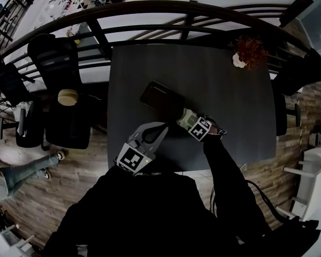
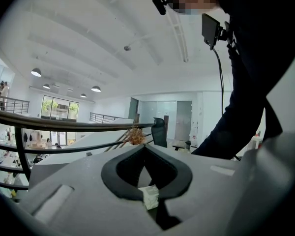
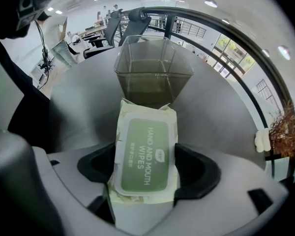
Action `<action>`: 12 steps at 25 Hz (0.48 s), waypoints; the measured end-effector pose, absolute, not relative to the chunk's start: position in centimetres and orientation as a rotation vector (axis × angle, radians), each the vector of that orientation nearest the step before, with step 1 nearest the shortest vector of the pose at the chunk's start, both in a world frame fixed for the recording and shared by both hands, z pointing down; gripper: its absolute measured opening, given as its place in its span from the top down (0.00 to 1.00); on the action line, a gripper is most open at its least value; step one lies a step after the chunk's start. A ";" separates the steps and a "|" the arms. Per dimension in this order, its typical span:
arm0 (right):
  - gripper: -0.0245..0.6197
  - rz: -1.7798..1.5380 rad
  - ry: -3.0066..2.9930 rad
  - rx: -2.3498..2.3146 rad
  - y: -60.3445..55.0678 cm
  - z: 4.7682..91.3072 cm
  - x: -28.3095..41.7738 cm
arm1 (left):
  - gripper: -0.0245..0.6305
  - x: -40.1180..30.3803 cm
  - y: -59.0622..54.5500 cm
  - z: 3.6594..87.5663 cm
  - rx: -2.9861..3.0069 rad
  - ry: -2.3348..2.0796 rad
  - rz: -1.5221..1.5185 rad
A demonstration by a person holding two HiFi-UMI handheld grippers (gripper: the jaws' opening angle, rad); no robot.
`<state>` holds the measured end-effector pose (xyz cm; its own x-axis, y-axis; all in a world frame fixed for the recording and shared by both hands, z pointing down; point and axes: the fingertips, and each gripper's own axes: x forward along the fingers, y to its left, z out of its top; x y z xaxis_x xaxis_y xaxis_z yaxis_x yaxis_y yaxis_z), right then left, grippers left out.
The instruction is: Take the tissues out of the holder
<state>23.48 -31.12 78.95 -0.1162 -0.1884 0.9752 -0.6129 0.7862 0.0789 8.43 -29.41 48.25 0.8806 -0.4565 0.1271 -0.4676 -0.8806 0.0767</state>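
1. Scanning from my left, the left claw point(image 2: 145, 147) is tilted up off the desk point(image 1: 224, 106) and faces the ceiling. Its tips are closed together and grip nothing. A small white scrap point(image 2: 149, 196) sits at the root of the jaws; I can't tell what it is. I judge this claw is parked high so it leaves the working side free.
2. The holder point(image 1: 160, 99) stands mid-desk, a clear-walled box with an open top. In the right gripper view it looks empty.
3. The pack point(image 3: 143, 151) of wipes is out of the holder and just on its near side, label up, with its far end pointing at the box.
4. The right claw point(image 3: 146, 167) has the pack pinched across its width, one pad on each long side. The jaws stand wide because the pack is broad. I think gripping it near the middle keeps the soft pack from sagging.
5. The removal looks all but done; I'd say only setting the pack down on bare desk remains.
6. At far right, a dried sprig point(image 1: 250, 51) sits by the desk's far corner, well apart from everything.
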 end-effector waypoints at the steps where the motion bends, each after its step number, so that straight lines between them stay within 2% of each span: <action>1: 0.41 0.398 -1.675 0.627 -31.0 78.9 23.4 | 0.99 8.3 -29.4 48.3 2.939 -0.732 0.159; 6: 0.41 0.313 -1.706 0.627 -31.8 74.6 22.6 | 0.98 7.2 -29.7 48.0 2.928 -0.762 0.141; 12: 0.41 0.244 -2.172 0.861 -33.4 62.1 16.5 | 0.98 5.8 -29.7 47.3 2.942 -0.786 0.164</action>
<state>16.53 -33.40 62.12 -0.4738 -0.5026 0.7231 -0.6508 0.7530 0.0970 5.79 -29.74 47.26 0.8616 -0.4913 0.1274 -0.5012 -0.8632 0.0609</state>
